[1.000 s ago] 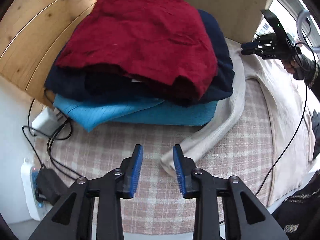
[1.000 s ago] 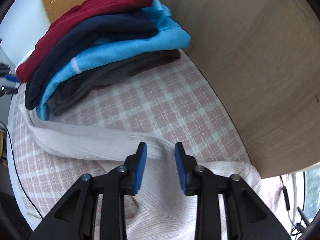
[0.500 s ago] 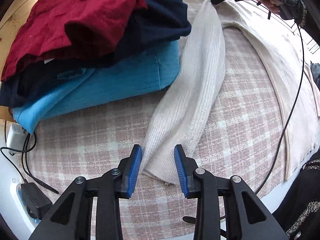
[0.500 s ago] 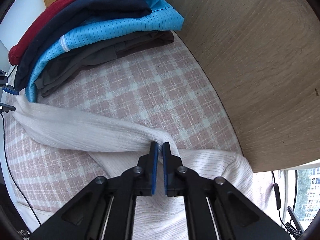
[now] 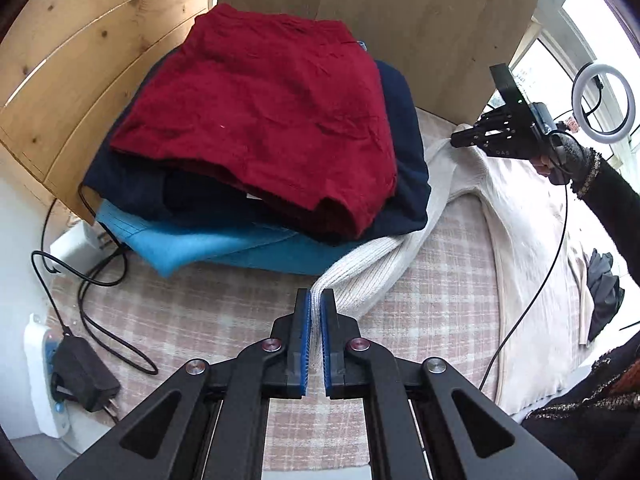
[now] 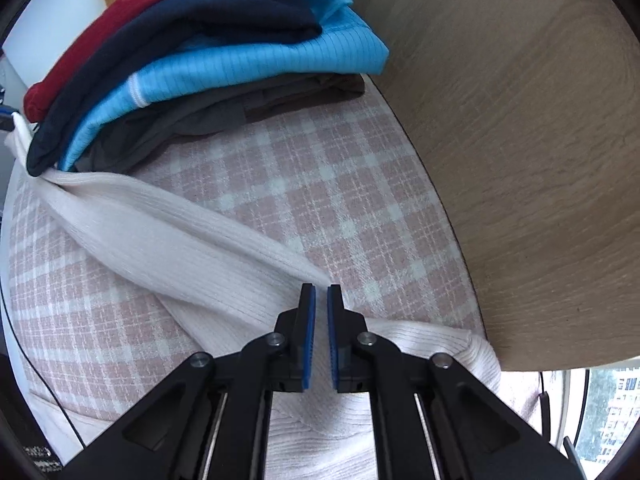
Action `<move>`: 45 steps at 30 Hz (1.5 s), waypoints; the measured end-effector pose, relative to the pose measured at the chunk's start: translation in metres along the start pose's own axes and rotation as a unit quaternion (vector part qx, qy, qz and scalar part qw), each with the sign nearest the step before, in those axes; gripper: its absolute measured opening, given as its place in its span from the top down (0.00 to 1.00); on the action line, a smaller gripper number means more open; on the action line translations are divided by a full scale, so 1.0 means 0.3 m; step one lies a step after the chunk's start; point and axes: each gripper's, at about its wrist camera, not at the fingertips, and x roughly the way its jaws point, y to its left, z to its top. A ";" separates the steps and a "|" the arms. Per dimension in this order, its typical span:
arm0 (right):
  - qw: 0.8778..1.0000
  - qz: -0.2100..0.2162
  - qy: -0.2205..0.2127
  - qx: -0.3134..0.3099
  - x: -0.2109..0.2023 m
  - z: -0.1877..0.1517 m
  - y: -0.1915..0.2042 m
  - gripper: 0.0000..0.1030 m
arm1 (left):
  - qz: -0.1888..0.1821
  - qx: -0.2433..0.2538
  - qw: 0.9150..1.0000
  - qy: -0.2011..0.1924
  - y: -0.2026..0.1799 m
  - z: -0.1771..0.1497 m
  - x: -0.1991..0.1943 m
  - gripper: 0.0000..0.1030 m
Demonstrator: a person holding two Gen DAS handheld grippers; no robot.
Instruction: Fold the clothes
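Checked bed cover under me, cream sweater lying beside the folded stack. My left gripper has just closed, pinching the cuff; right gripper pinching the shoulder. Pulling wide could drag the sleeve against that stack and topple it.

Pale wooden panels back a pink checked surface. A bright window and a ring light stand at the right.

cream ribbed sweater spread flat; sleeve stretched
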 end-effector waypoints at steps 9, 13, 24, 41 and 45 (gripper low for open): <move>0.988 0.009 0.002 -0.156 0.040 0.065 0.185 0.58 | -0.020 0.028 0.999 0.010 -0.111 0.015 0.006 0.96; 0.982 0.011 0.034 -0.186 0.128 0.103 0.217 0.58 | -0.013 0.028 1.000 0.008 -0.137 0.003 -0.005 0.96; 0.995 -0.010 -0.055 -0.078 -0.179 0.014 0.141 0.97 | -0.022 0.056 0.998 -0.023 -0.301 -0.048 -0.166 0.96; 0.991 0.074 -0.005 0.115 -0.425 -0.718 0.060 0.65 | -0.091 0.081 0.988 0.098 -0.812 -0.570 -0.082 0.88; 0.967 0.066 -0.043 0.241 -0.397 -0.690 -0.064 0.64 | -0.100 0.063 0.990 0.078 -0.852 -0.539 0.036 0.88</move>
